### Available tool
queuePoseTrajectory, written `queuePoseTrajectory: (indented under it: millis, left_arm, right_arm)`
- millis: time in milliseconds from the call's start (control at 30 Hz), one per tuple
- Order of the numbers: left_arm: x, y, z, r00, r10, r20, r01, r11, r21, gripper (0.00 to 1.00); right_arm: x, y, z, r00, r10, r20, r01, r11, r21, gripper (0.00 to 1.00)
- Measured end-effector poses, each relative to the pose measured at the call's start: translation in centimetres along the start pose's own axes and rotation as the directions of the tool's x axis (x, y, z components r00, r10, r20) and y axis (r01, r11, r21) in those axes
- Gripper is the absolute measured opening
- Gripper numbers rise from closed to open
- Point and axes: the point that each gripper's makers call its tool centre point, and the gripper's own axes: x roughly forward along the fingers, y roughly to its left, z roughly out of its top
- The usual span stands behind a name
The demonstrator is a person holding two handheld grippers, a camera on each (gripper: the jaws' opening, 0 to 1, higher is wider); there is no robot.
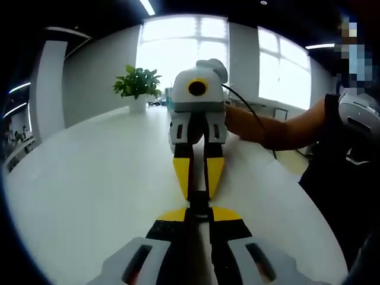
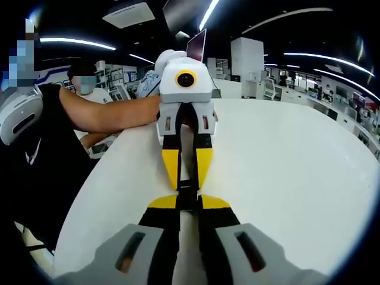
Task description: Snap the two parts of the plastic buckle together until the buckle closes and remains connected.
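Claws nose to nose over the white surface (image 2: 285, 178), and you're right at the mating step. Your left claw (image 1: 199, 217) is clenched narrow on a dark piece, your right claw (image 2: 187, 205) is clamped the same way on its own, and the buckle (image 2: 187, 191) sits exactly where the two sets of yellow tips meet, out in the middle of the surface and well away from the potted plant (image 1: 138, 83) at the far end. The long axis of the buckle runs straight along the line from one claw to the other, one half pointing into each, so the alignment looks good. The black plastic is too small and shadowed to tell whether the halves have already seated. By my reading the next move is a firm, straight push of both hands toward each other along that line, without twisting, then a gentle tug apart to confirm it holds. Roll either wrist and the prongs could jam at an angle.
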Motion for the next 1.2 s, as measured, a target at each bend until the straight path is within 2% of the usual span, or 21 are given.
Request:
queuePoseTrajectory:
  millis: [200,267,300,333,433,467,600,767,867,1000,1033,1067,1167,1200]
  left_arm:
    - [0.0,0.3,0.3,0.999,0.012,0.038,-0.014,0.999,0.031,0.13]
    - [-0.1,0.7,1.7,0.992,0.034,0.120,-0.040,0.998,0.049,0.31]
    - [-0.2,0.6,2.2,0.988,0.027,0.149,-0.033,0.999,0.043,0.43]
    - [-0.2,0.6,2.5,0.985,0.022,0.168,-0.027,0.999,0.028,0.60]
    - [-0.3,2.1,3.7,0.967,0.097,0.234,-0.107,0.994,0.031,0.97]
    - [-0.5,2.2,3.7,0.967,0.102,0.232,-0.110,0.994,0.025,0.99]
    - [-1.5,3.3,4.7,0.951,0.162,0.264,-0.178,0.983,0.037,1.00]
    - [-2.6,4.3,5.6,0.928,0.217,0.304,-0.233,0.972,0.018,1.00]
    - [-3.1,5.0,5.7,0.917,0.245,0.315,-0.260,0.966,0.006,1.00]
    - [-3.9,6.3,5.7,0.899,0.304,0.316,-0.312,0.950,-0.025,1.00]
    - [-3.9,6.3,5.7,0.900,0.301,0.315,-0.309,0.951,-0.026,1.00]
    - [-4.1,6.5,5.7,0.896,0.311,0.318,-0.317,0.948,-0.034,1.00]
    - [-4.9,7.2,6.0,0.874,0.353,0.335,-0.360,0.932,-0.044,1.00]
    - [-5.4,8.0,6.1,0.853,0.396,0.339,-0.406,0.913,-0.046,1.00]
  right_arm:
    - [-0.4,-0.3,0.1,1.000,-0.013,0.010,0.013,1.000,0.005,0.09]
    - [-0.4,-0.1,0.4,1.000,-0.006,0.022,0.006,1.000,0.007,0.09]
    - [-0.4,-0.1,0.6,1.000,-0.007,0.029,0.007,1.000,0.004,0.09]
    - [-0.4,0.0,0.9,0.999,-0.005,0.038,0.005,1.000,0.001,0.09]
    - [-0.5,0.0,1.3,0.998,-0.005,0.055,0.005,1.000,-0.002,0.09]
    - [-0.6,0.0,1.3,0.998,-0.009,0.059,0.009,1.000,-0.002,0.09]
    - [-0.8,-0.4,1.6,0.997,-0.025,0.073,0.025,1.000,-0.002,0.09]
    - [-1.5,-1.1,3.2,0.987,-0.071,0.144,0.071,0.997,0.001,0.09]
    - [-1.9,-1.5,3.7,0.982,-0.099,0.161,0.094,0.995,0.043,0.09]
    - [-2.9,-2.6,4.2,0.970,-0.156,0.188,0.145,0.987,0.071,0.09]
    - [-3.0,-2.9,4.3,0.966,-0.172,0.194,0.160,0.984,0.079,0.09]
    - [-3.3,-3.6,4.4,0.956,-0.216,0.198,0.203,0.975,0.086,0.09]
    - [-4.0,-4.9,4.6,0.936,-0.282,0.210,0.267,0.959,0.097,0.09]
    - [-4.2,-5.2,4.6,0.930,-0.301,0.212,0.285,0.953,0.102,0.09]
